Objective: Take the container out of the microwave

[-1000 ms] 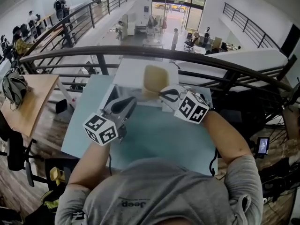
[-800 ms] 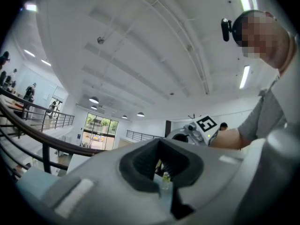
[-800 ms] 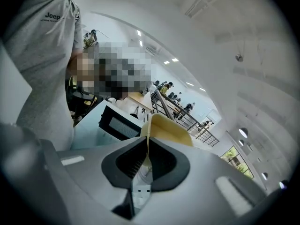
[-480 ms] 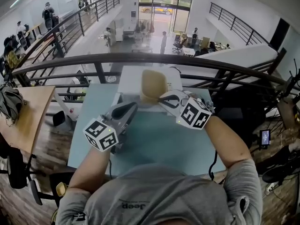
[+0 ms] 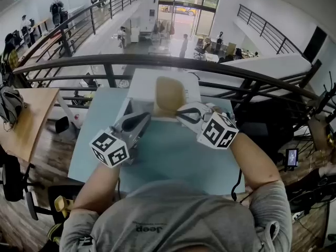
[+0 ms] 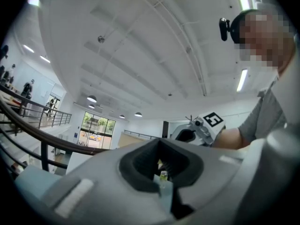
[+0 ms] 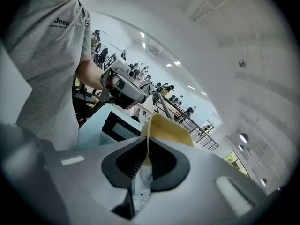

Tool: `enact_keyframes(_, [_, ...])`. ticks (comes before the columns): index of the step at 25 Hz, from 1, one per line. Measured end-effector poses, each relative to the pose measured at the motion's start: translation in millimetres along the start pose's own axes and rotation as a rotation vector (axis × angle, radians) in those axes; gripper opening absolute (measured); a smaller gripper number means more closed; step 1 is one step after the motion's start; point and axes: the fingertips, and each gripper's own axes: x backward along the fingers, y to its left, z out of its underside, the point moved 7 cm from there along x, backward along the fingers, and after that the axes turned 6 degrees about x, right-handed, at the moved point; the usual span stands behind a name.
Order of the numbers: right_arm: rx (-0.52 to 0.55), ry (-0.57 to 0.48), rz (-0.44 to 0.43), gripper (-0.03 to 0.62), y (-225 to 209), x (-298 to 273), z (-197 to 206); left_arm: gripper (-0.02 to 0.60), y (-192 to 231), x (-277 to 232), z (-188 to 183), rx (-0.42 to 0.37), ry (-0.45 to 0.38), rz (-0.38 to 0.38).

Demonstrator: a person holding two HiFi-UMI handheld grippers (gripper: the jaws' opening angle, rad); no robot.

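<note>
A pale yellow container [image 5: 169, 94] hangs tilted above the front of the white microwave [image 5: 140, 82]. My right gripper [image 5: 181, 109] is shut on the container's thin rim. In the right gripper view the rim sits pinched between the black pads of the right gripper [image 7: 146, 156], and the container [image 7: 169, 128] rises beyond them. The microwave's dark front [image 7: 120, 128] lies below it. My left gripper [image 5: 139, 122] hovers at the microwave's left front, shut with nothing in it. The left gripper view looks up at the ceiling past the left gripper [image 6: 161, 167].
The microwave stands at the far edge of a light blue table [image 5: 173, 159]. A dark metal railing [image 5: 157, 62] curves just behind it, with an open hall below. A wooden desk [image 5: 31, 114] sits at the left.
Both grippers have shifted slightly over the table's far side. The right one has risen a little with the container still pinched in it.
</note>
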Motion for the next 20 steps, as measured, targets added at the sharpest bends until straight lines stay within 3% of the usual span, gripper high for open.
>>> enact_keyframes(9, [0.060, -0.031, -0.013, 0.018, 6, 64, 16, 0.029, -47, -24, 17, 0.003, -0.036, -0.052])
enact_keyframes(20, [0.040, -0.024, 0.005, 0.018, 17, 80, 36, 0.029, -49, -29, 36, 0.021, 0.017, -0.060])
